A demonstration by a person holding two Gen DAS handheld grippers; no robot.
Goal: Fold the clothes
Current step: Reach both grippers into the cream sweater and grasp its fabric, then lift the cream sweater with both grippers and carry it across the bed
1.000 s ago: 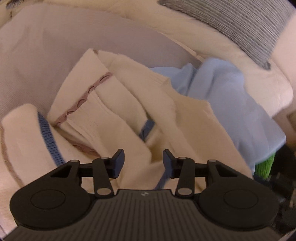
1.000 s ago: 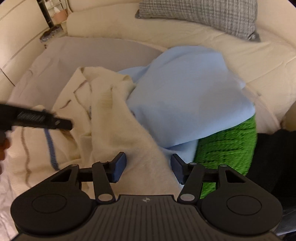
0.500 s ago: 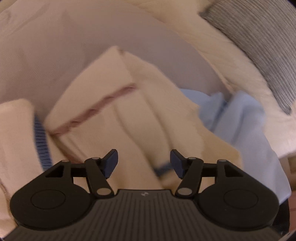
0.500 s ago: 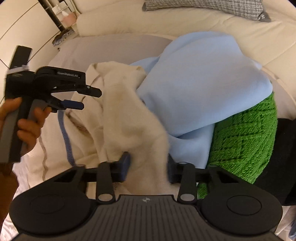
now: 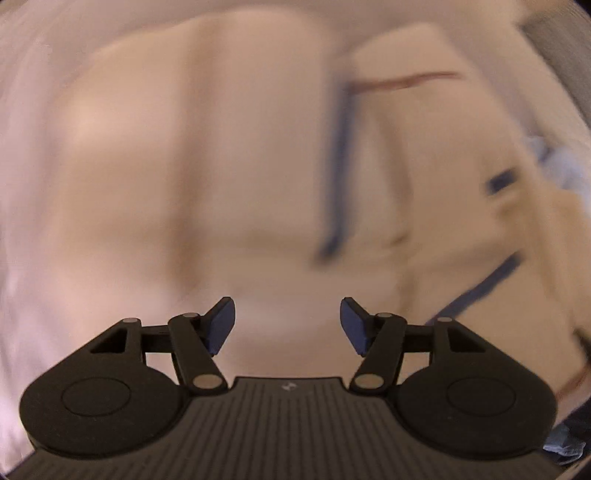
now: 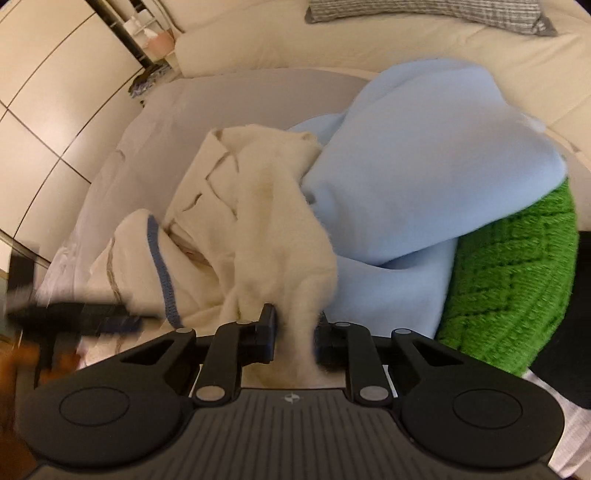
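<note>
A crumpled cream garment (image 6: 273, 229) with a blue stripe (image 6: 162, 273) and brown lines lies on a grey sheet (image 6: 229, 103). My right gripper (image 6: 295, 332) is closing its jaws on a bunched fold at the garment's near edge, and the pads press on the cloth. In the left wrist view, which is blurred, my left gripper (image 5: 287, 321) hangs open over the same cream garment (image 5: 221, 166), pointing steeply down with nothing between its fingers. The left gripper (image 6: 92, 317) also appears as a dark blur at the garment's left end.
A light blue garment (image 6: 424, 177) lies against the cream one on its right, over a green knit (image 6: 517, 277). Black cloth (image 6: 565, 350) is at the right edge. A cream sofa cushion (image 6: 258, 48) and a grey checked pillow (image 6: 424, 11) lie behind. Tiled floor is on the left.
My right gripper has closed from open onto the cream fold. The left gripper has opened wider and swept down to the garment's left end, and its view has blurred.
</note>
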